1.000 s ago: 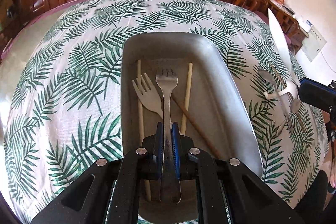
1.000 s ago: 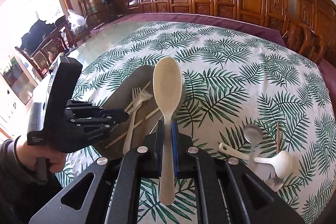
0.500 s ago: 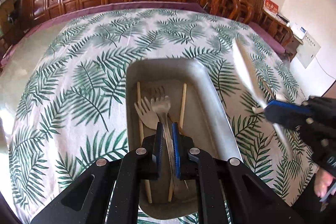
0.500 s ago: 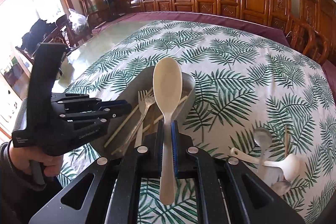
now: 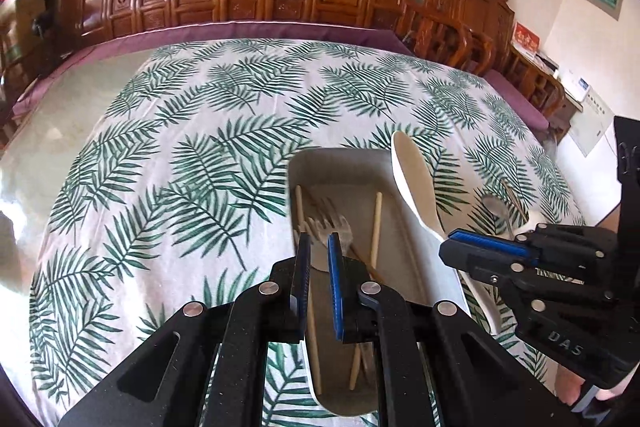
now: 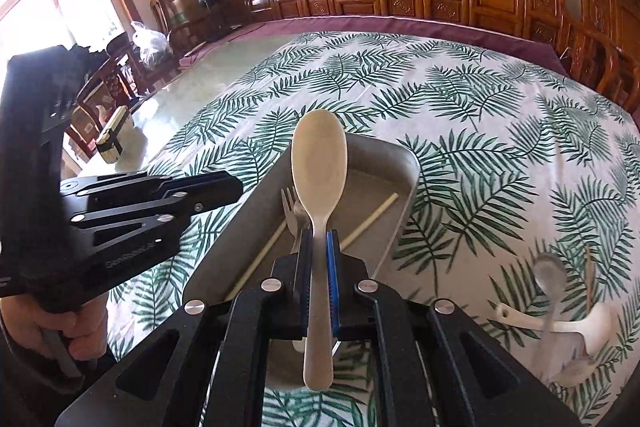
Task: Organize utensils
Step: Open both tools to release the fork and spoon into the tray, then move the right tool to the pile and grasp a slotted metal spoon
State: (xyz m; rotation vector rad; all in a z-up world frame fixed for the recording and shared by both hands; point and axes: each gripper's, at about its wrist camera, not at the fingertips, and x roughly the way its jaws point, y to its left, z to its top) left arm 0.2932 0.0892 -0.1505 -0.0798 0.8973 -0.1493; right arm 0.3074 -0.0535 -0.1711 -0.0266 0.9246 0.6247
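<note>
Spoon (image 6: pixel 319 163): cream, clamped by its handle in the right gripper (image 6: pixel 319 291), bowl forward and raised over the tray's near rim; judged to be on its way in.
Right gripper: jaws closed on the spoon handle, tilted down toward the tray.
Left gripper (image 5: pixel 319 287): jaws nearly together with nothing between them, poised above the tray's left part.
Tray (image 6: pixel 384 155): grey, oblong, on the leaf-print cloth (image 6: pixel 480 115); collects sorted pieces.
Tray contents: two forks (image 5: pixel 332 223), overlapping, and chopsticks (image 5: pixel 376 227) lying lengthwise.
Loose utensils (image 6: pixel 560 303): white ladle, metal spoon, a stick, on the cloth right of the tray, not yet sorted.
</note>
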